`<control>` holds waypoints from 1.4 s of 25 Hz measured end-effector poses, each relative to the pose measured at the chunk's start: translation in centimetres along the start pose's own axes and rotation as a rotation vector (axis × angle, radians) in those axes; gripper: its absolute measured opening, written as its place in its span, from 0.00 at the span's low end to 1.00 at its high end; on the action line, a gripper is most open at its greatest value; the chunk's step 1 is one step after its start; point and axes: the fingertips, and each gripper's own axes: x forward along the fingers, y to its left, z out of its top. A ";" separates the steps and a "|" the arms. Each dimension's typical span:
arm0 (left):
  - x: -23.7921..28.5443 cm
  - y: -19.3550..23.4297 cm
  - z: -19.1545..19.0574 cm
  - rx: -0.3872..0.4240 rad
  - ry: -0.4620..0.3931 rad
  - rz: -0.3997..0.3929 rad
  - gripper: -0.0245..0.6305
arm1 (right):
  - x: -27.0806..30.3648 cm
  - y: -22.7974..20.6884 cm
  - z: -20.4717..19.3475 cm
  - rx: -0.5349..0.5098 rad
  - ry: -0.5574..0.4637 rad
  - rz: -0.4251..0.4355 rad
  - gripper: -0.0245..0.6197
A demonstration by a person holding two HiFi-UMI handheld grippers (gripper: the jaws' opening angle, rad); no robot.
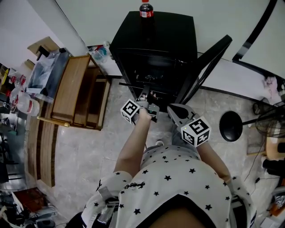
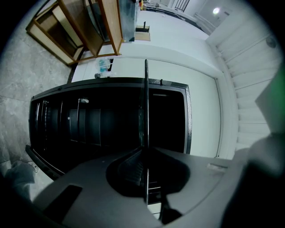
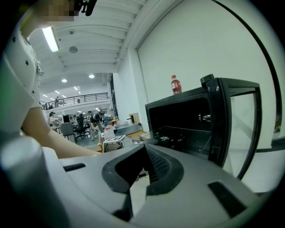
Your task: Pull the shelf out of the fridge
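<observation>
The left claw (image 2: 146, 153) is pinched narrow on the edge of the thin shelf (image 2: 146, 102), at the mouth of the open black fridge (image 1: 153, 40). The right claw (image 3: 143, 149) hangs closed and empty nearby. A bottle (image 1: 146, 9) stands on top of the fridge, which sits on a pale tiled floor (image 1: 84, 147) with a wooden rack (image 1: 71, 89) to its left

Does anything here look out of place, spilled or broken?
Nothing looks spilled or broken. The black mini fridge has its glass door wide open, and the left tool is shut on the front edge of its thin shelf. A red-capped cola bottle stands upright on top of the fridge, an unusual perch.
</observation>
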 end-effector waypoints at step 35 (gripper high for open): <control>-0.8 0.0 0.1 -0.017 0.041 0.010 0.08 | -0.4 0.0 0.0 -0.003 -0.005 -0.007 0.03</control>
